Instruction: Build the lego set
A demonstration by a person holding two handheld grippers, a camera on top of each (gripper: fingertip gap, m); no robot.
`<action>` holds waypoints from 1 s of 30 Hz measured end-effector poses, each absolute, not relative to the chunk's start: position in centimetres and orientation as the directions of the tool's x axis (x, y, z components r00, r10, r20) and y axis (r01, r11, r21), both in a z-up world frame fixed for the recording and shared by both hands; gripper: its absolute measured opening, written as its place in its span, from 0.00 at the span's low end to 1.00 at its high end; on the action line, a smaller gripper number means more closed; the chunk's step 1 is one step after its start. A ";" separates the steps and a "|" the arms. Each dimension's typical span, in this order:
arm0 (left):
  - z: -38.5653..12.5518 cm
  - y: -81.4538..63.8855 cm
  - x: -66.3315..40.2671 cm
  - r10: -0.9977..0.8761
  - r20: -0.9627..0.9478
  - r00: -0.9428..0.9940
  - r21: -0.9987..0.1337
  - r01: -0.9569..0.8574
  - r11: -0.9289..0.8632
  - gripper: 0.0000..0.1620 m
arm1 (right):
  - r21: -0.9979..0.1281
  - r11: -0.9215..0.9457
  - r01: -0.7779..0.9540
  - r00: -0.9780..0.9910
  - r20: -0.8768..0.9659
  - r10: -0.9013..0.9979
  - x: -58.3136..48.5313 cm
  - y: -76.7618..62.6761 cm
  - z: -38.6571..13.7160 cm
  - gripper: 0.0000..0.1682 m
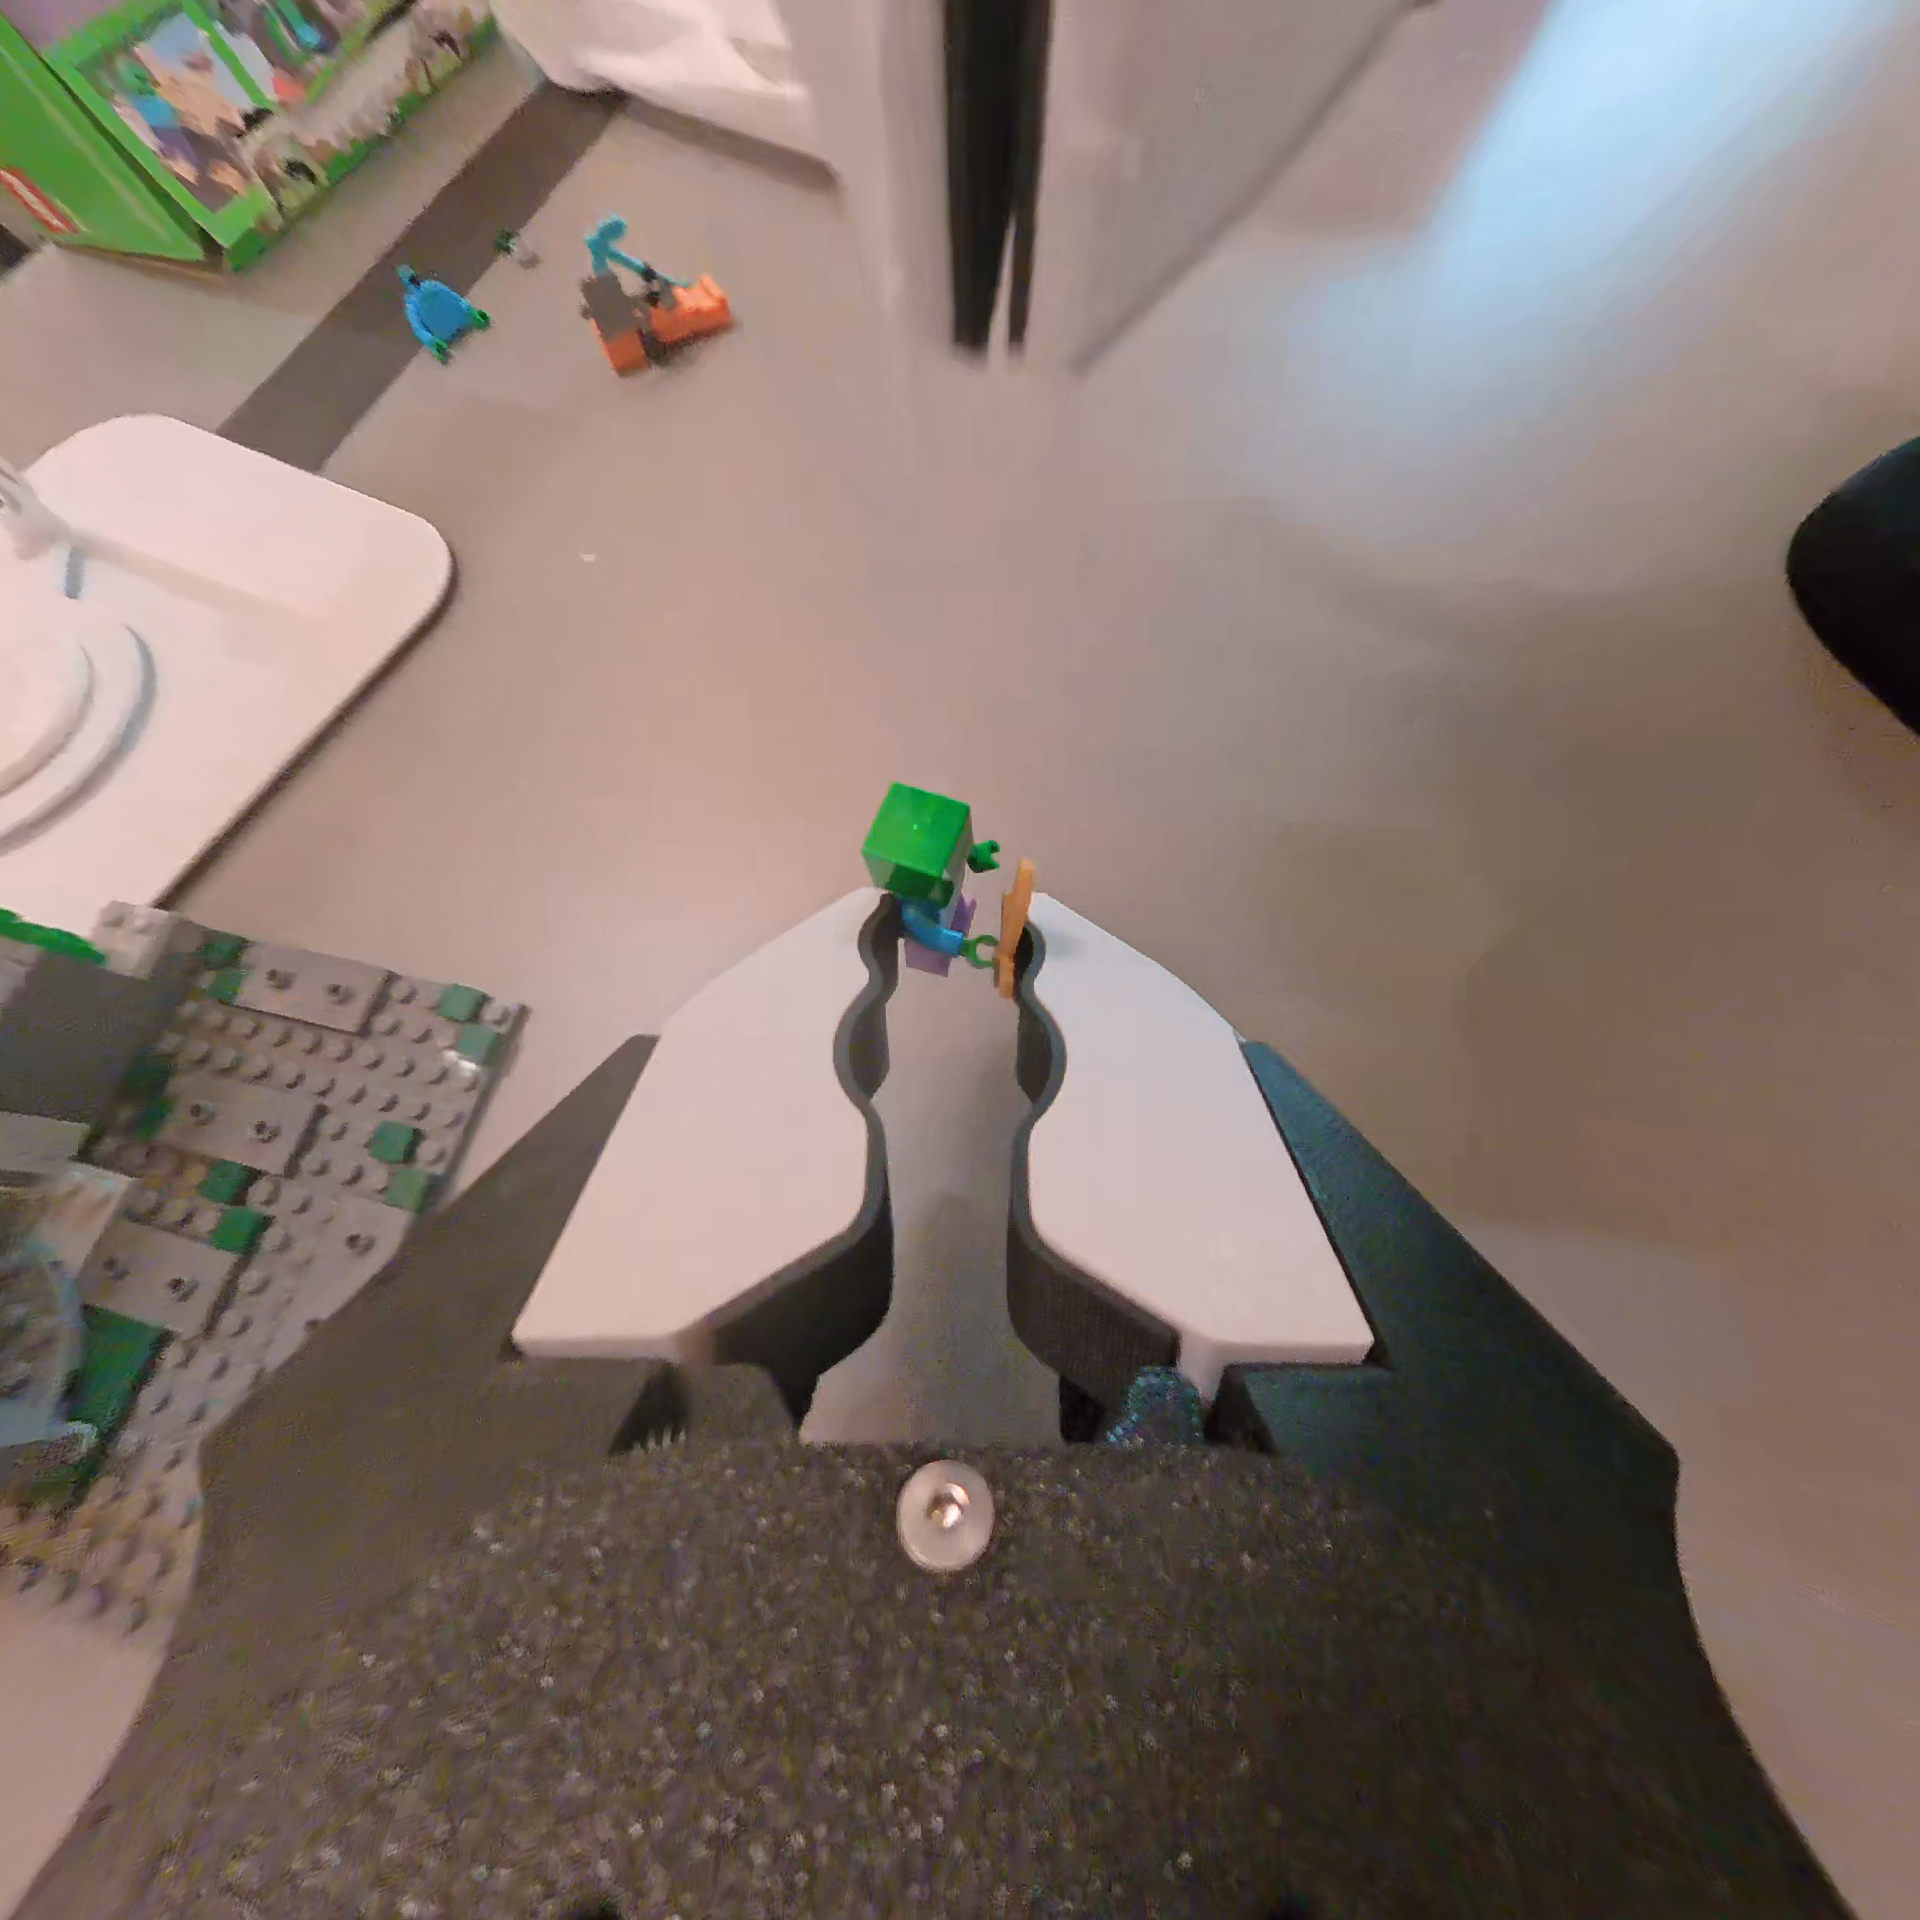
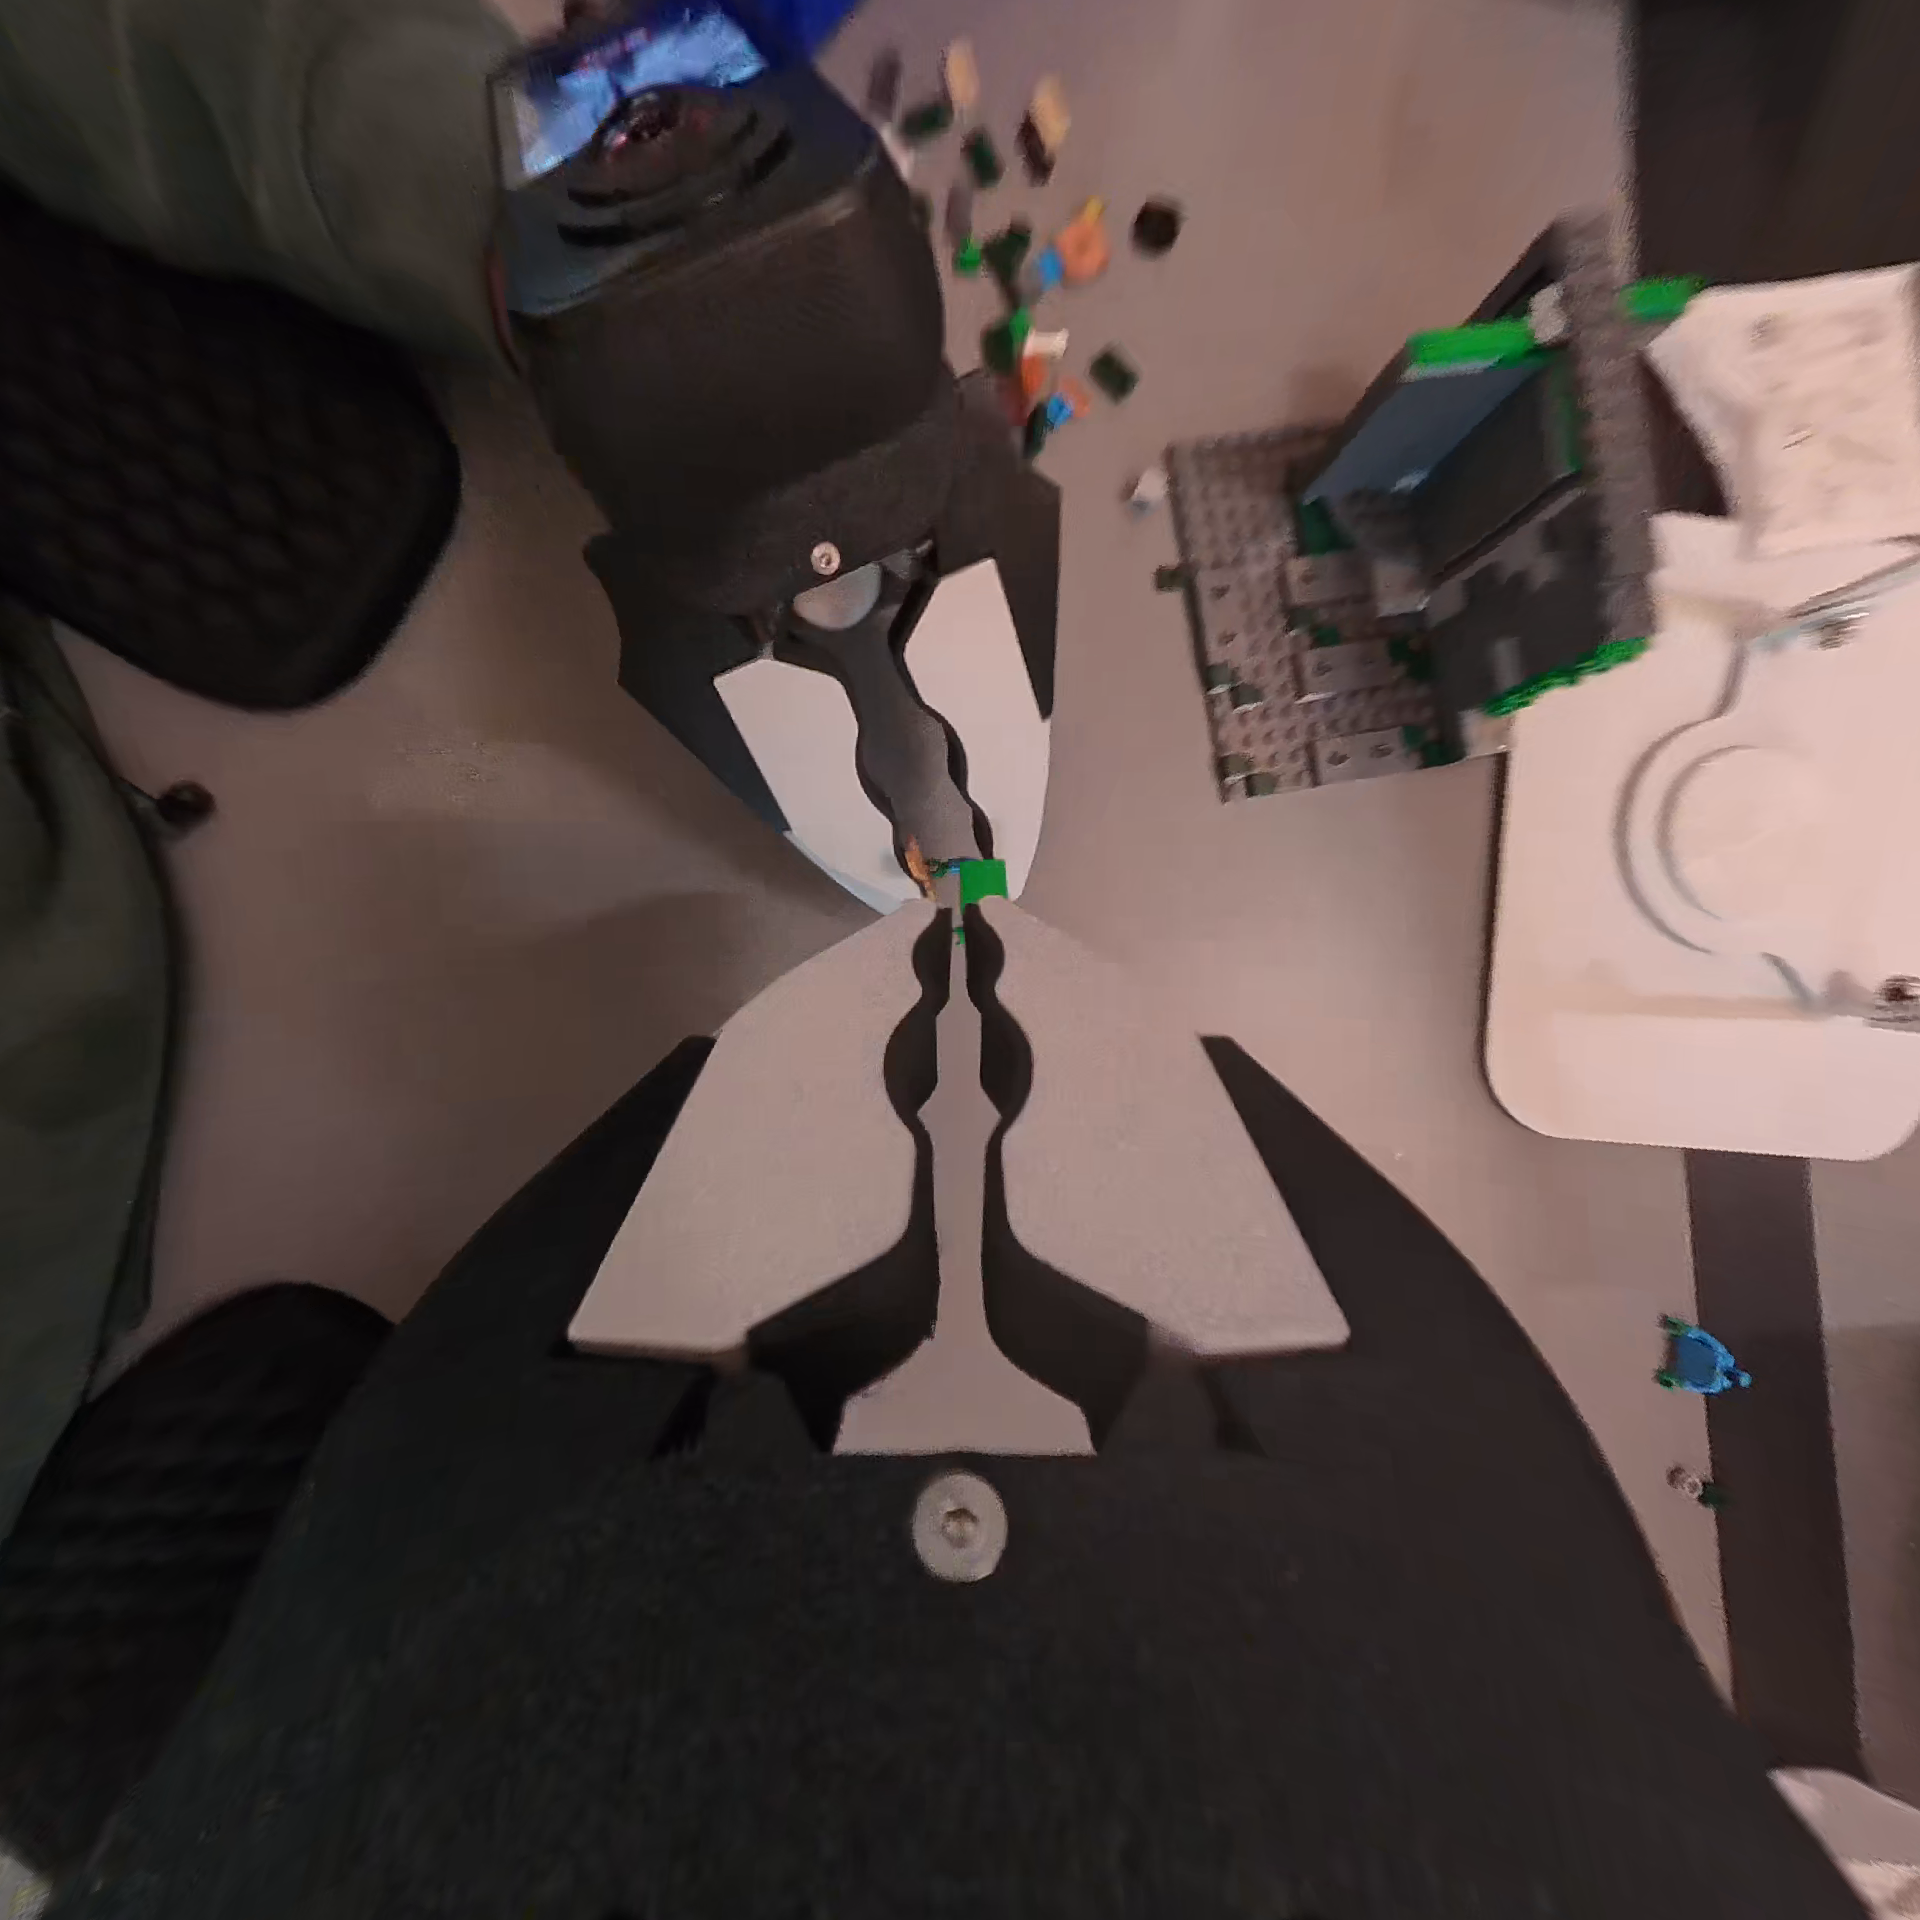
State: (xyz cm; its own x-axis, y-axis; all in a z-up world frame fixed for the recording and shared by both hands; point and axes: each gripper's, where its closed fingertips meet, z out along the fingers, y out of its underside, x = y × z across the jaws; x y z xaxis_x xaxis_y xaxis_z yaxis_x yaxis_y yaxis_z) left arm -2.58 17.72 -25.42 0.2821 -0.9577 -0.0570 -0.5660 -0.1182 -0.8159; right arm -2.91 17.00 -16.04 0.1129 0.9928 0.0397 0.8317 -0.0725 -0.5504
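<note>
Two grippers meet at one tiny toy man, and that meeting is what my next move hangs on.

Start on my left side. My left gripper (image 1: 951,935) is partly closed around the toy man (image 1: 930,883). His purple legs sit between the tips, and his green square head sticks out past them toward 12 o'clock. His long line runs the same way as my fingers. He holds a thin orange stick (image 1: 1015,925) on his 3 o'clock side, just touching the inside of my right-hand finger. At 9 o'clock of this gripper lies the gray bumpy building plate (image 1: 312,1101), near but not touching.

Now my right side. My right gripper (image 2: 958,920) is almost shut, with only a thin slit between the fingers. The toy man's green head (image 2: 982,881) sits right at its tips, at 12 o'clock. I cannot tell if these tips really pinch him or only touch. The left gripper comes down at him from 11 o'clock, so the two grippers point nose to nose. The gray plate and its dark wall are off at 2 o'clock, well apart.

I think both grippers are equally near him. Next I would carry him toward the plate.
</note>
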 end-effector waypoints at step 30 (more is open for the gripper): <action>-19.4 17.1 -3.9 -0.952 -0.123 0.282 -0.812 -0.580 -0.067 0.11 | -0.969 -0.177 0.171 0.281 -0.124 0.952 1.6 15.7 -18.5 0.15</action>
State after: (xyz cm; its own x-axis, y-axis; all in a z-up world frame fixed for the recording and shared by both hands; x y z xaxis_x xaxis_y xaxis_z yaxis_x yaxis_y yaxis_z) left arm -3.89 17.11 -19.39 0.2818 -0.9515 -0.1231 -0.5798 -0.0666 -0.8121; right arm 1.60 15.73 -18.52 0.2810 0.9516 -0.1241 0.1711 -0.1770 -0.9692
